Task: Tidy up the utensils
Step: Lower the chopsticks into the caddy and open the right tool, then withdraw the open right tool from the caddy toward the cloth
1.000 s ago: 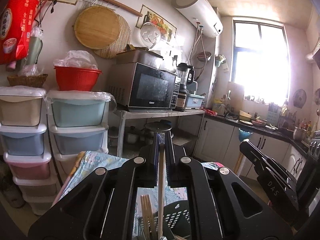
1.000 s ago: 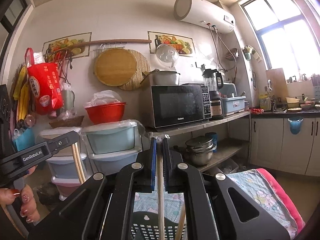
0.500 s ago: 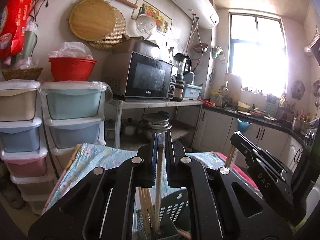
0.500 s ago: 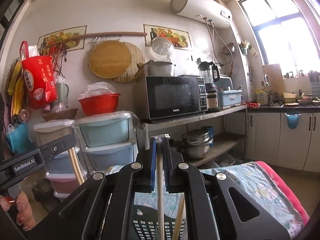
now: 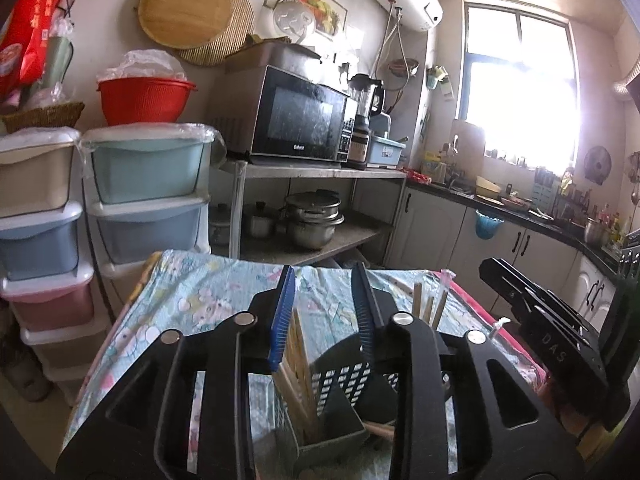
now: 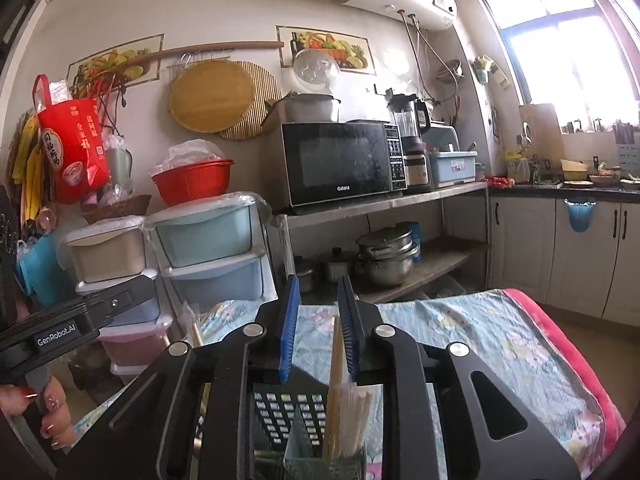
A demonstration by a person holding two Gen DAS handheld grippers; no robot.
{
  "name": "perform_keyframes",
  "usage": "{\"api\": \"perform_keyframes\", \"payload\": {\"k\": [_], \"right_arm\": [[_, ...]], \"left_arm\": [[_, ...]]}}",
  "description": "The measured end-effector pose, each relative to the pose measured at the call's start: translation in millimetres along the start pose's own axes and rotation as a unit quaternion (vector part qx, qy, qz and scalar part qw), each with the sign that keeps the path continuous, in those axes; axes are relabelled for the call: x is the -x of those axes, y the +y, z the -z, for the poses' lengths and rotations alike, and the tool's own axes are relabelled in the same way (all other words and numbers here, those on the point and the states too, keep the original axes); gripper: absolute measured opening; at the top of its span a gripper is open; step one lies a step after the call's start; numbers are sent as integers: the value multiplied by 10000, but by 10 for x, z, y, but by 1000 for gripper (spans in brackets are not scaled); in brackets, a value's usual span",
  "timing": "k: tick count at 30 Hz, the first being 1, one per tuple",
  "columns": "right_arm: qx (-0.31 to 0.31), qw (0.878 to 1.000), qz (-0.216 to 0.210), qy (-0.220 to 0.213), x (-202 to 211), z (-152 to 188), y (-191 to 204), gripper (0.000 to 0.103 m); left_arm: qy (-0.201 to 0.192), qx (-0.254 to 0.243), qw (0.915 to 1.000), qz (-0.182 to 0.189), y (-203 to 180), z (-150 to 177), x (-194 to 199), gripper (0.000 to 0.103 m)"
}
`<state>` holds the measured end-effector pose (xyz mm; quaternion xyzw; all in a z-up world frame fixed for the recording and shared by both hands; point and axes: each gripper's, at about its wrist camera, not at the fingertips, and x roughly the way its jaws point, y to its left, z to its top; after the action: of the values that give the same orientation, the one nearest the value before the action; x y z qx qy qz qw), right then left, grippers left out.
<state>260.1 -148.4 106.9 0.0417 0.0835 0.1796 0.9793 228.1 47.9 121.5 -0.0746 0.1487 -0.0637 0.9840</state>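
Left wrist view: left gripper has its jaws spread wide, nothing between the blue pads. It hangs over a dark slotted caddy that stands on a table with a floral cloth. A bunch of chopsticks stands tilted in the caddy's near compartment, just below the left pad; whether they touch it cannot be told. More chopsticks poke up past the right finger, compartment not visible. Right gripper shows at the right edge, close beside. Behind: microwave on a metal shelf, pots below, stacked drawers at left.

Right wrist view: right gripper has its jaws parted, moderately wide. One chopstick stands upright between the pads, close to the right pad; contact unclear, not clamped. Its lower end sits in a front compartment of the caddy with other pale sticks. Left gripper enters from the left edge, held by a hand with painted nails. The cloth covers the table; a red edge runs on its right side. Microwave and red basket at back.
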Motion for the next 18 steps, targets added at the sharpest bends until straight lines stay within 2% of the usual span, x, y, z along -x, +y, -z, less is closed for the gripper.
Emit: {"api": "perform_keyframes", "payload": {"k": [14,18], "right_arm": [[50,9996,-109,274,287,113,-2,32],[39,9992,-82,380,361,157,-11,39]], "left_arm": [[108,156,9998,10,32,110,197,70],[147,213,9996,65,21,152,268,80]]}}
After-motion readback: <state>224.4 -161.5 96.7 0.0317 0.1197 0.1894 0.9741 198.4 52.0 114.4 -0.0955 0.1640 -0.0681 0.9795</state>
